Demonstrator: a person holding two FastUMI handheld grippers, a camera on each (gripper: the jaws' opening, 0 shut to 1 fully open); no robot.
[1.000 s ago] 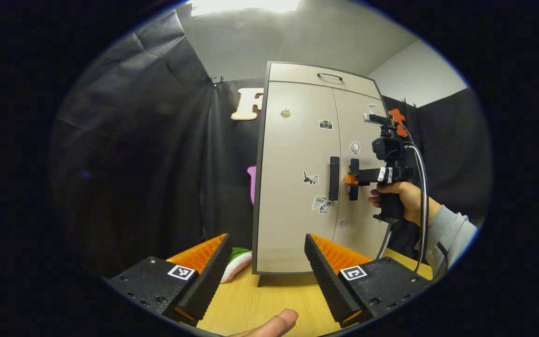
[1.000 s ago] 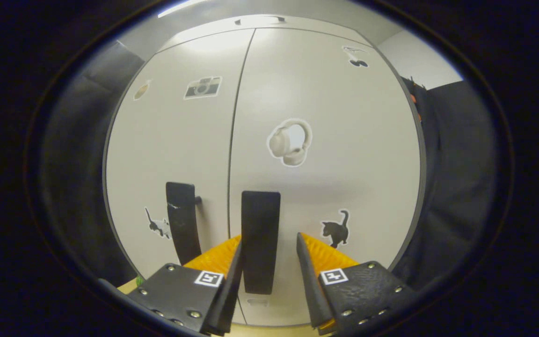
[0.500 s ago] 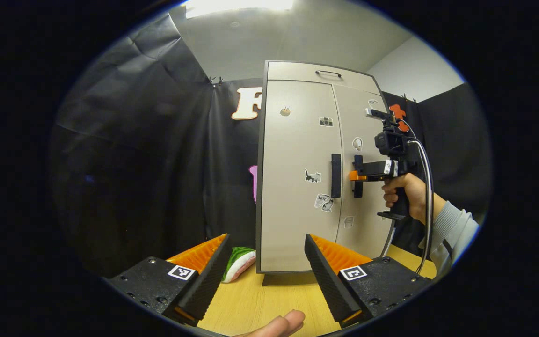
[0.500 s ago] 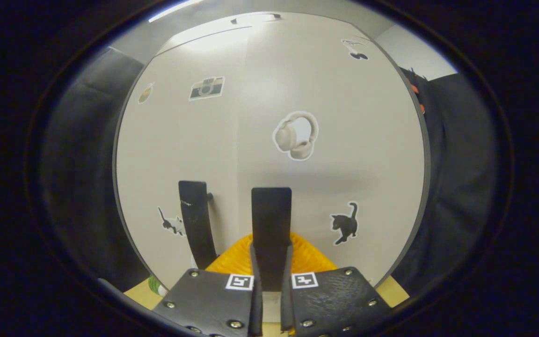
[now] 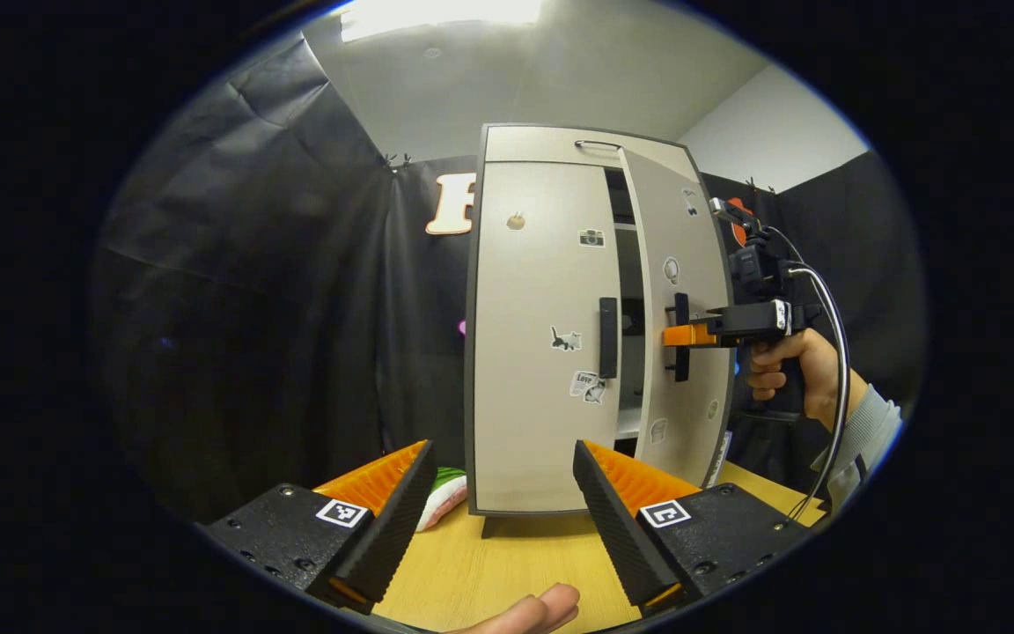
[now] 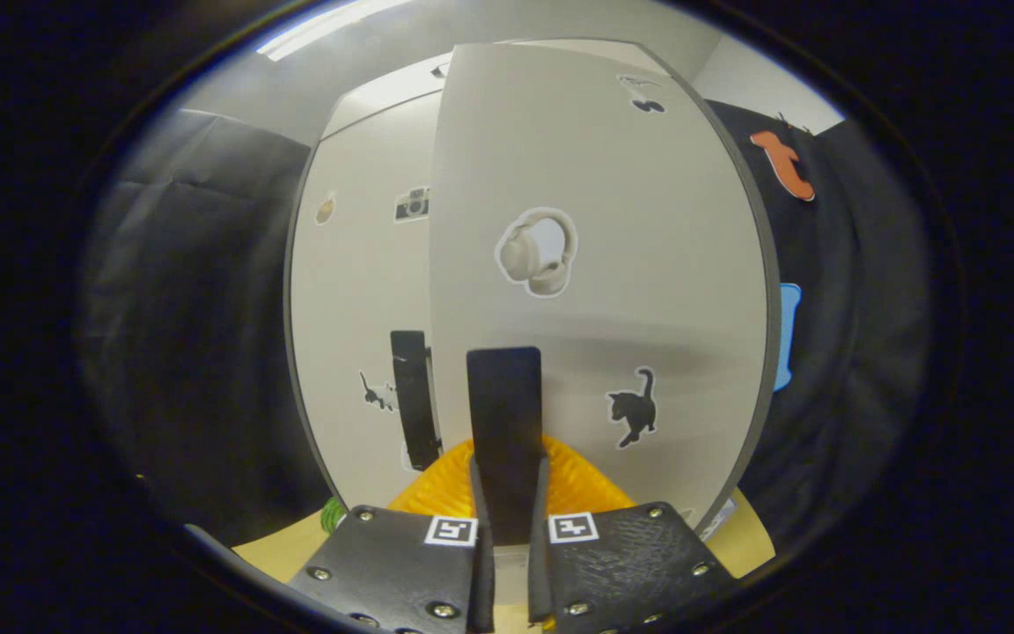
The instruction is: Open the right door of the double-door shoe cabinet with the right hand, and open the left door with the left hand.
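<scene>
1. Left gripper [image 5: 500,493], black body with orange ribbed fingers: spread wide, nothing held, hovering above pale wooden tabletop [image 5: 516,563], well short of cabinet.
2. Green-and-pink soft item [image 5: 447,490]: lying on tabletop beside cabinet's left foot; identity unclear.
3. Tall beige double-door shoe cabinet with dark edging [image 5: 532,458]: upright on tabletop, directly ahead in left gripper view.
4. Left door, flat beige panel with stickers [image 5: 538,264]: closed. Black vertical bar handle [image 5: 607,337] near inner edge, standing proud of panel; likely best hold, pinched across bar at mid-height.
5. Right door, matching beige panel [image 6: 595,194]: swung partly out, dark gap showing between doors. Probably light and stiff, turning freely on hinges at outer edge; pull best following an arc.
6. Right door's black bar handle [image 6: 504,414]: rigid, smooth, possibly slippery under weak grip.
7. Right gripper [image 6: 507,546], same build, held by hand [image 5: 793,374] in grey sleeve: fingers closed tight on both sides of that bar.
</scene>
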